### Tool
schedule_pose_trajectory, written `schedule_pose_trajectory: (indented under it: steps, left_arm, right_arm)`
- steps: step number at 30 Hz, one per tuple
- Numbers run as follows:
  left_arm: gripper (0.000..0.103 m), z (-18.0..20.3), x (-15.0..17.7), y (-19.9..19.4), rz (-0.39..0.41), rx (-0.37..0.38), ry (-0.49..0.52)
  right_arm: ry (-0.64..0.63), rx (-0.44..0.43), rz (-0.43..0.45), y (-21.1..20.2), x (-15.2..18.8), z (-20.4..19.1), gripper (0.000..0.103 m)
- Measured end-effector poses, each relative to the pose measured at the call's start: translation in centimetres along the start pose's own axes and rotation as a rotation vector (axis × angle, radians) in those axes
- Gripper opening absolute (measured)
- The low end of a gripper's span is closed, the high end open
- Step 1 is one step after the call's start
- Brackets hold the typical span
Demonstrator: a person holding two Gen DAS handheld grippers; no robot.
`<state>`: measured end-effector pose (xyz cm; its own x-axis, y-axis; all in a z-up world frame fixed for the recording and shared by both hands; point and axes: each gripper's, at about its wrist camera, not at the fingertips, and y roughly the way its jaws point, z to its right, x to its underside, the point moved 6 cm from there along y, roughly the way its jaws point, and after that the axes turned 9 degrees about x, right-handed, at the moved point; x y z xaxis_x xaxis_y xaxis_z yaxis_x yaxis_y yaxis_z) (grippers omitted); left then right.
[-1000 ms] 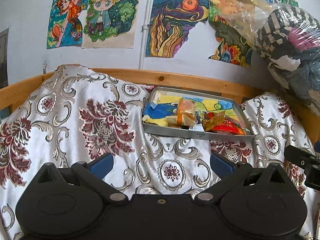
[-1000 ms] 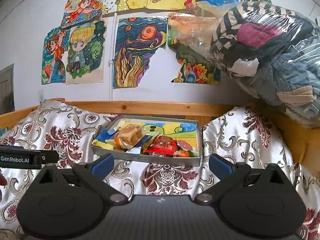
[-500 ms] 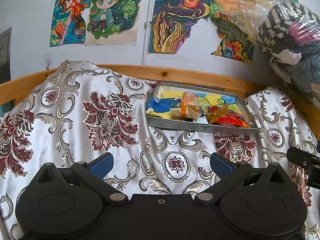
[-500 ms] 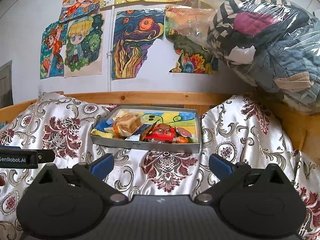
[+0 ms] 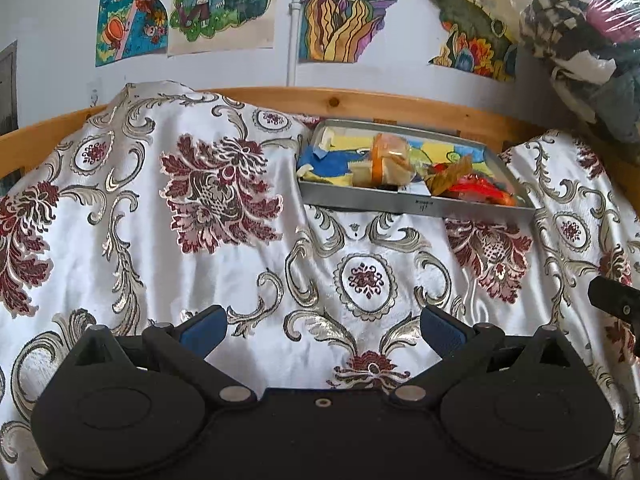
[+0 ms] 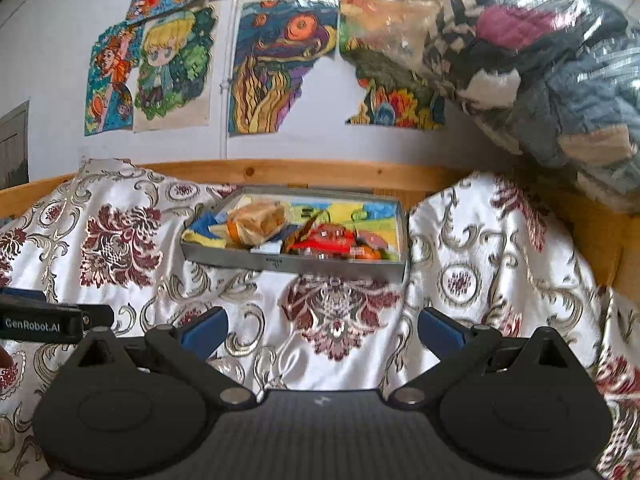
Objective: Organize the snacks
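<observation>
Left wrist view: tray (image 5: 400,202) w/ snacks (image 5: 386,160) now nearer vs earlier, both claws spread, empty

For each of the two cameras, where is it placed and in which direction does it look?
Left wrist: sits on the left tongs, facing the grey tray on the patterned cloth; the right tongs' edge shows at right.
Right wrist: sits on the right tongs, facing the same tray; the left tongs show at left.
Shared: tray, snacks, cloth, wall drawings.
</observation>
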<state>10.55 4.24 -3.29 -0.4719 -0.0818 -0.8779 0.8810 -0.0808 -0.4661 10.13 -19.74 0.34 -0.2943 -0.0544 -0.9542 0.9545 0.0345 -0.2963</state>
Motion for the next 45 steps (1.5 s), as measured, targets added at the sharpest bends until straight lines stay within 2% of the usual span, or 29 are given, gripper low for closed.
schedule_pose_trajectory:
  steps: [8, 45]
  left_arm:
    - [0.102, 0.0, 0.2, 0.2, -0.005, -0.003, 0.000]
    - [0.102, 0.0, 0.1, 0.0, -0.002, -0.003, 0.001]
  right_arm:
    - [0.002, 0.007, -0.032, 0.7, 1.1, 0.2, 0.103]
    - [0.001, 0.007, -0.036, 0.5, 1.2, 0.2, 0.103]
